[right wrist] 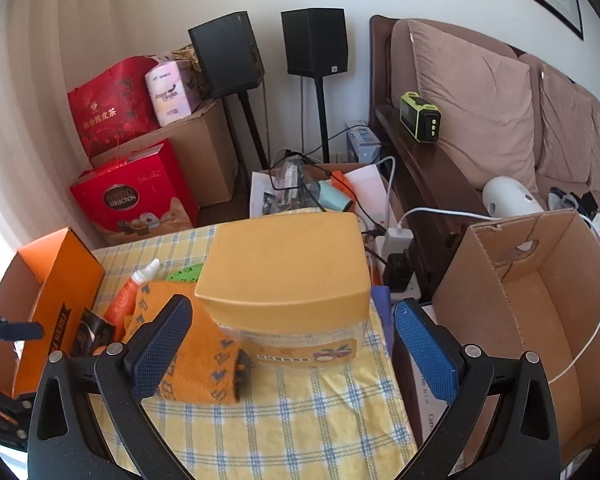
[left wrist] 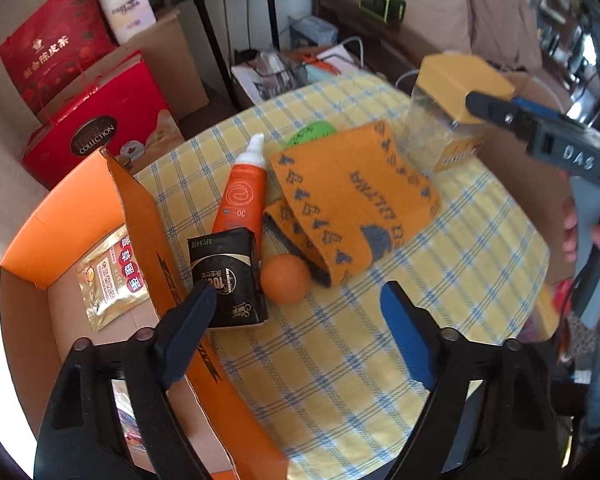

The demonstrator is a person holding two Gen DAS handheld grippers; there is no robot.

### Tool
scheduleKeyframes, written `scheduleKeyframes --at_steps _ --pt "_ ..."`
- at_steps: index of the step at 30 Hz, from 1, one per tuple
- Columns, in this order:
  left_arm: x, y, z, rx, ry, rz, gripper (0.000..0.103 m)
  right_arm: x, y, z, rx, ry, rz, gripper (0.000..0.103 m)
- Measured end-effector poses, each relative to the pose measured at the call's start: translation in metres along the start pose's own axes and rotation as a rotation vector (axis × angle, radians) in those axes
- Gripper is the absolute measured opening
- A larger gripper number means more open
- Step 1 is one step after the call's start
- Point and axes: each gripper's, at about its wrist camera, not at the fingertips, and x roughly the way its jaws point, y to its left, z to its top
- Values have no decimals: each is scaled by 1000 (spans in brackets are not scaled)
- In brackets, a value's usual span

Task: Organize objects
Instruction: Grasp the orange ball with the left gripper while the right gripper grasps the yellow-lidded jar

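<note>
Approaching two picks at once, by the look of it. Left gripper (left wrist: 296,332) hanging above the checked table (left wrist: 380,380), jaws apart and empty, the black tissue pack (left wrist: 226,276) and the orange ball (left wrist: 285,279) lying just ahead of its fingertips. Probably best to settle on one of the two before closing: the pack touches the ball and leans against the flap of the orange box (left wrist: 140,216), so a careless close could nudge the ball into a roll. Worth lining one finger along each long side of the pack.

Right gripper (right wrist: 294,344) likewise apart, nothing clamped, straddling the jar with the yellow lid (right wrist: 288,268). Grip on the clear body below the lid looks safer than on the lid itself, which could lift off.

Jar: squarish, transparent walls, fruit label low on the front, standing upright near the table's edge beside the folded orange towel (right wrist: 192,344). Sunscreen tube (left wrist: 242,188) lying flat next to the towel, cap pointing away. Open cardboard box (right wrist: 532,320) waiting just off the table on the right; gold sachet (left wrist: 108,276) already inside the orange box.
</note>
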Motion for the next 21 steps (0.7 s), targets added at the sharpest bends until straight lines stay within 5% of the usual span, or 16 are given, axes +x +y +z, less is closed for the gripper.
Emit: scheduleKeyframes --at_steps 8,21 --pt "28 2 4 50 95 60 72 13 6 3 4 13 6 102" --pt "51 -10 8 157 159 123 51 26 6 6 18 28 0 102"
